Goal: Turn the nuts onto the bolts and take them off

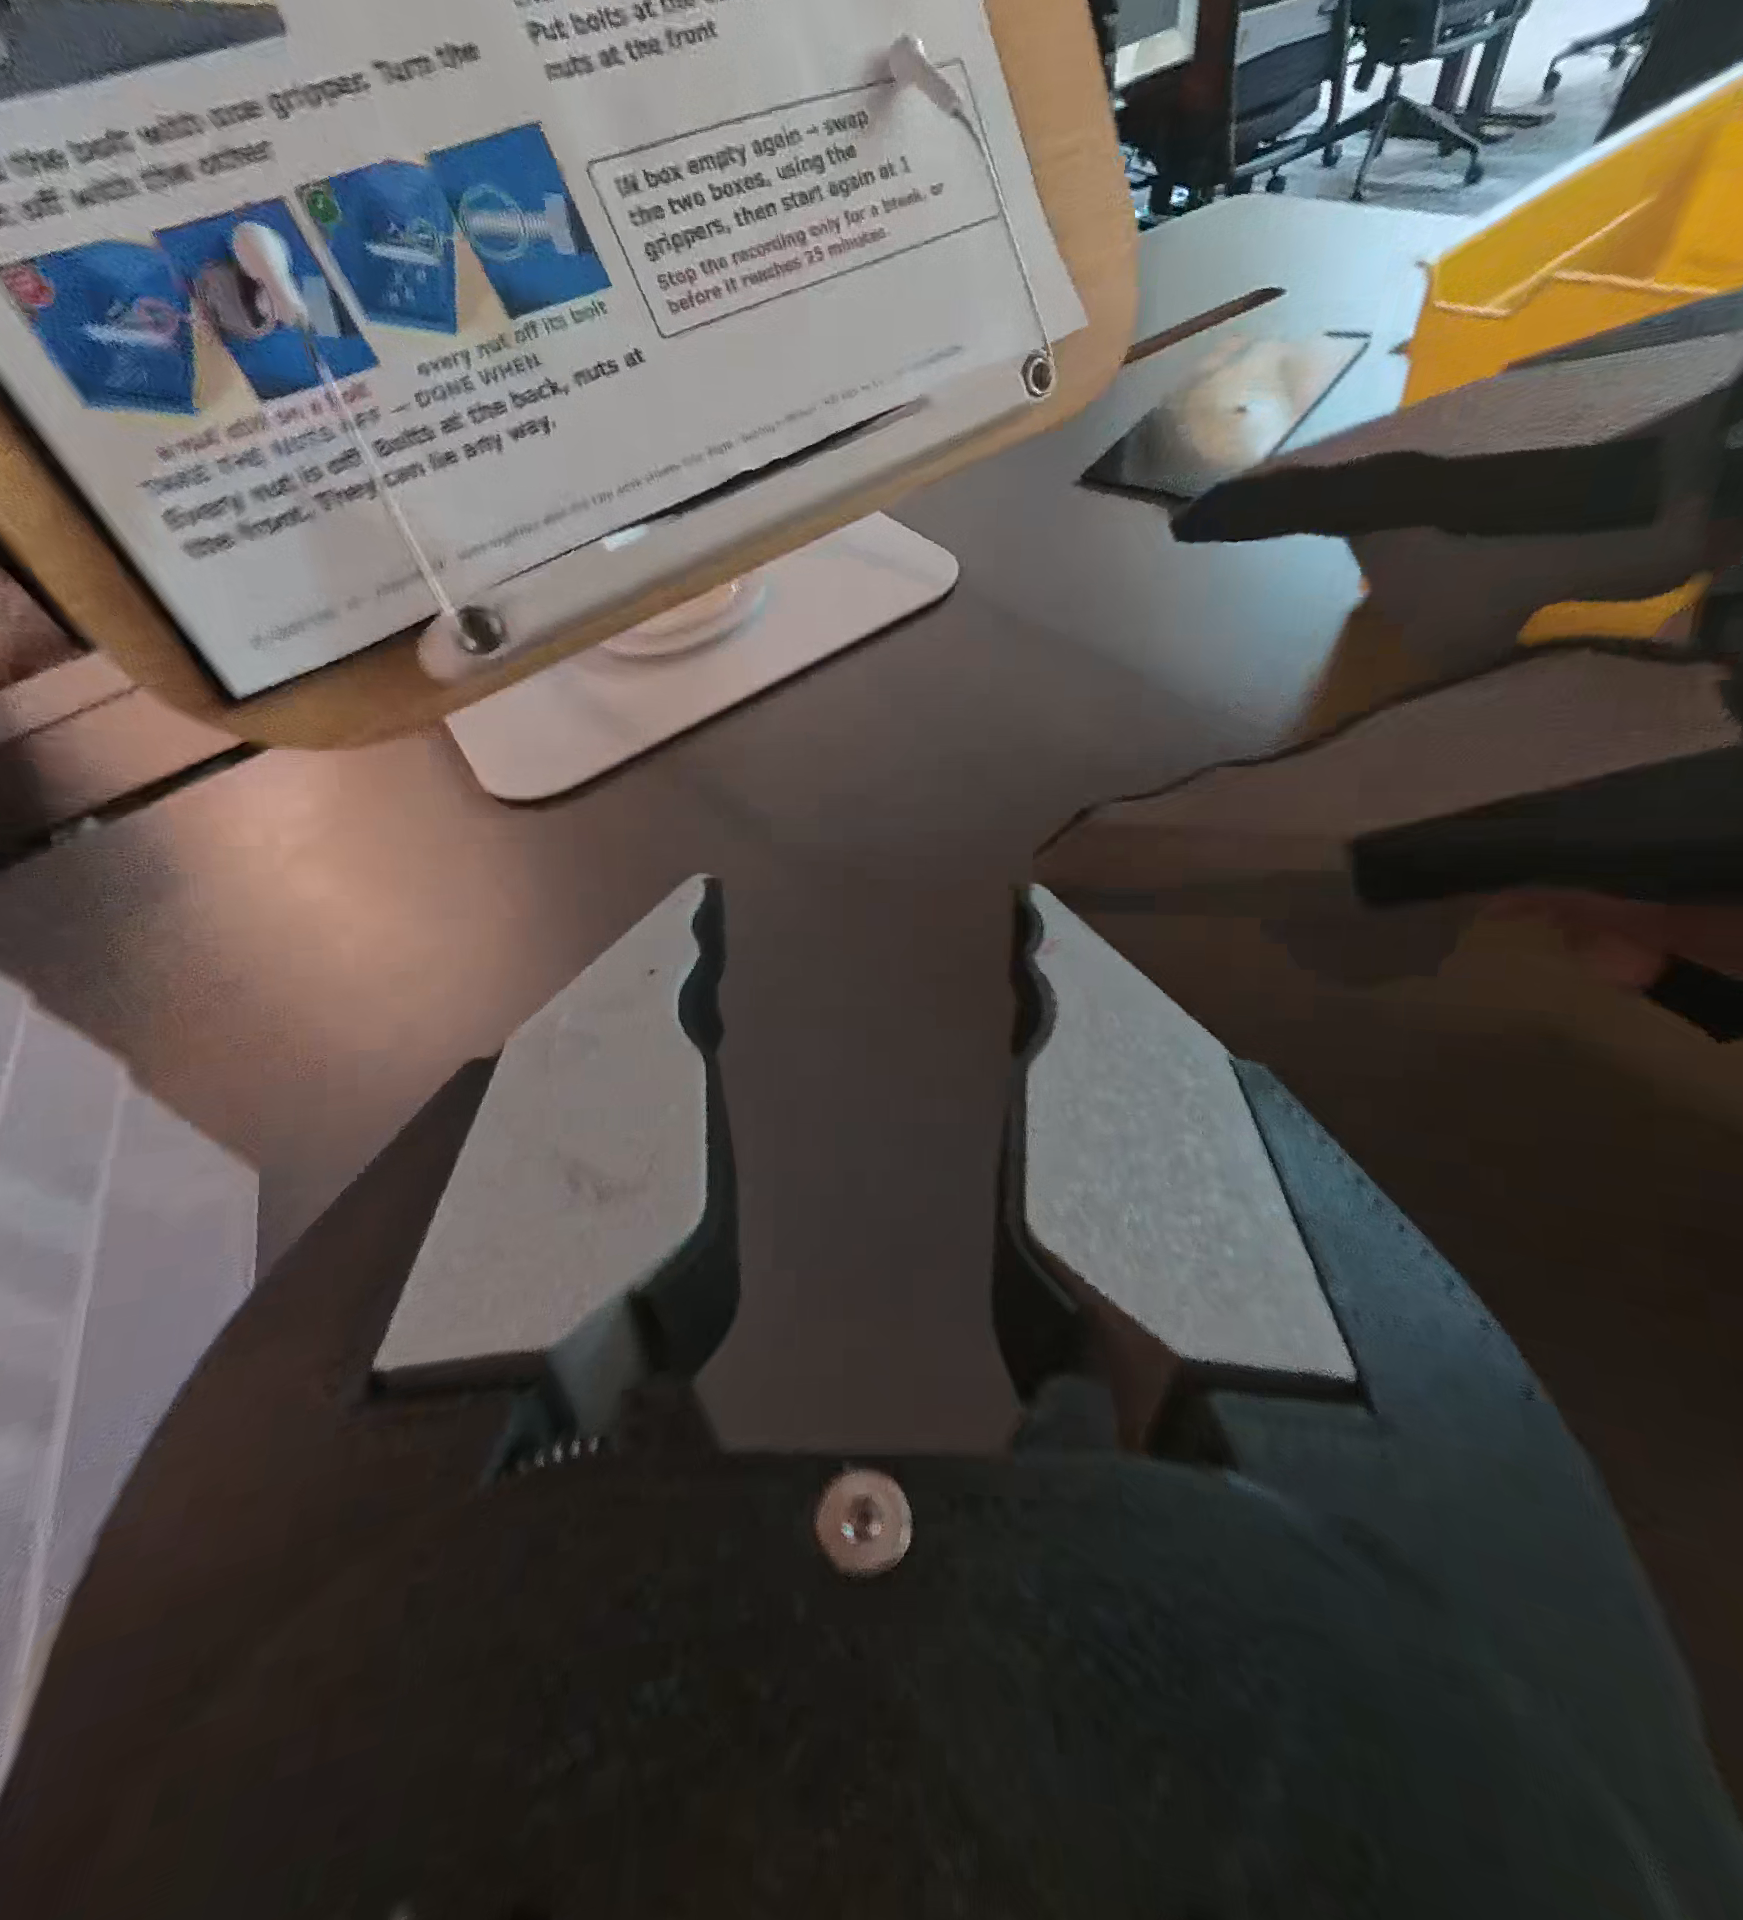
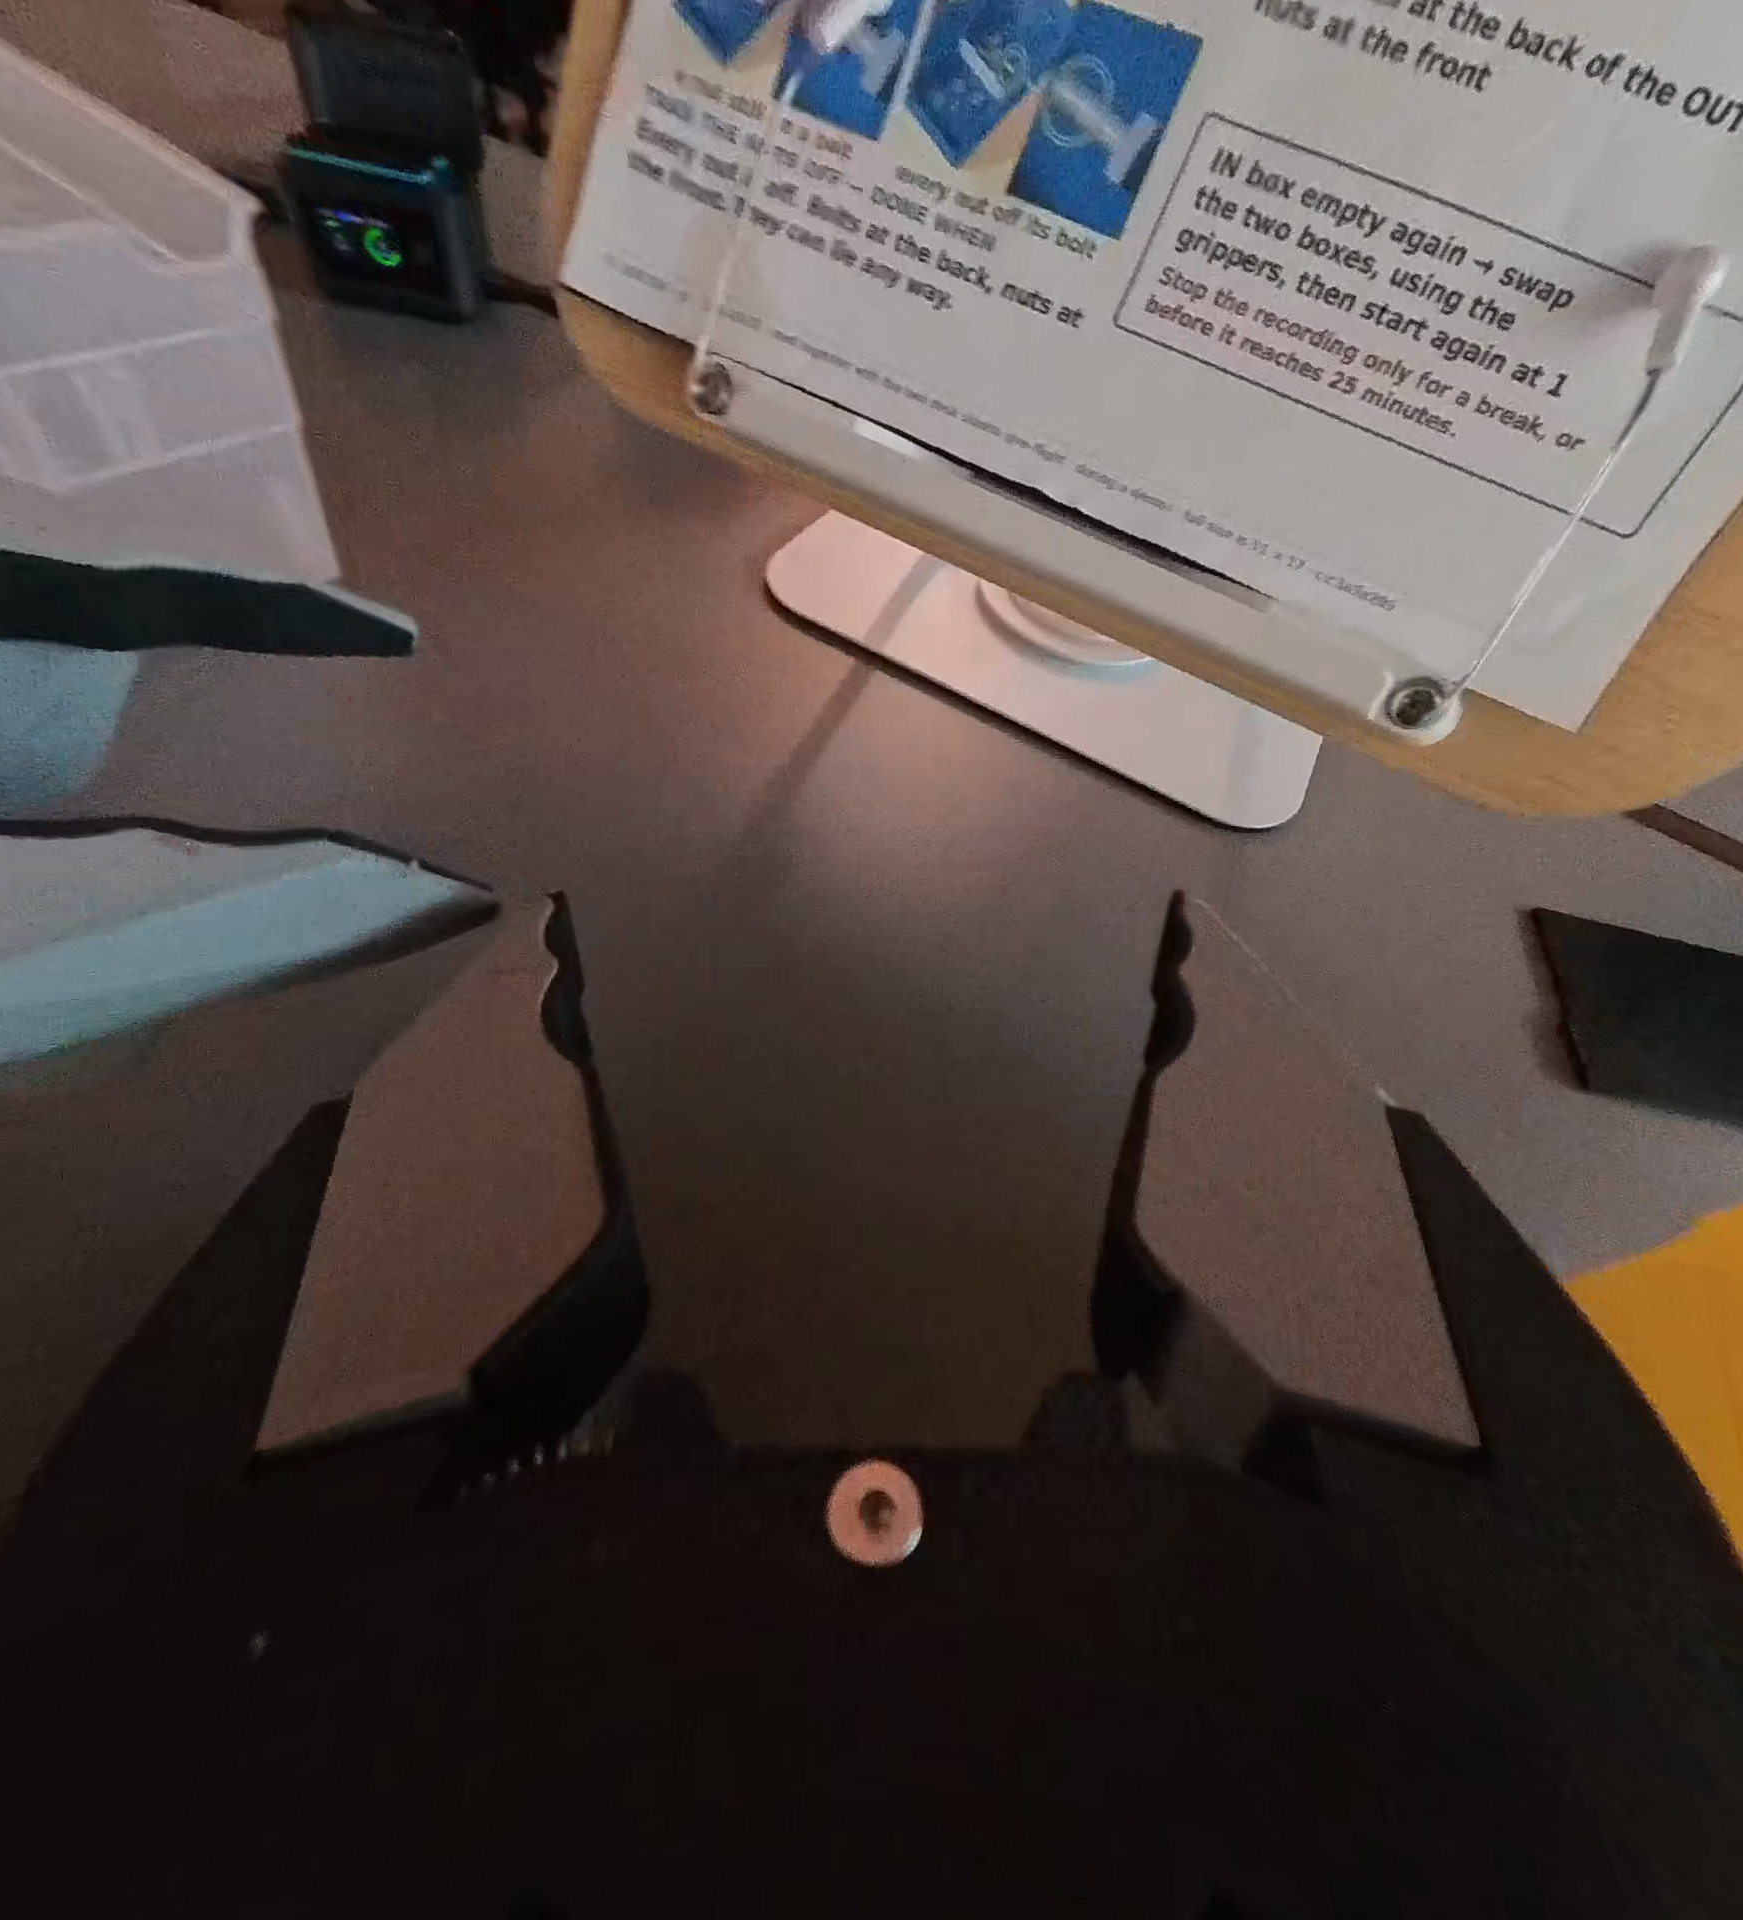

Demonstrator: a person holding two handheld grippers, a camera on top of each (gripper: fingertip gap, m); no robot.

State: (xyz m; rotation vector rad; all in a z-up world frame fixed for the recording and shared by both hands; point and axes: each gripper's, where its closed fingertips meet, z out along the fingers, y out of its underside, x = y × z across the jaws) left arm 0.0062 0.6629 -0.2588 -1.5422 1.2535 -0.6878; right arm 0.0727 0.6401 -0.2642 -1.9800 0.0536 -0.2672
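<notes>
The left gripper (image 1: 865, 904) and right gripper (image 2: 865, 914) both hung with fingers spread wide, holding nothing, over the dark table (image 2: 846, 1039). Beyond stood the instruction sheet (image 1: 493, 312) on its white stand (image 1: 701, 665). No nuts or bolts showed; a yellow bin (image 1: 1594, 229) sat far right.

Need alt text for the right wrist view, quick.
The right gripper is open and empty above a dark table, facing an instruction sheet on a stand. The left gripper enters at left, a yellow bin at lower right.
</notes>
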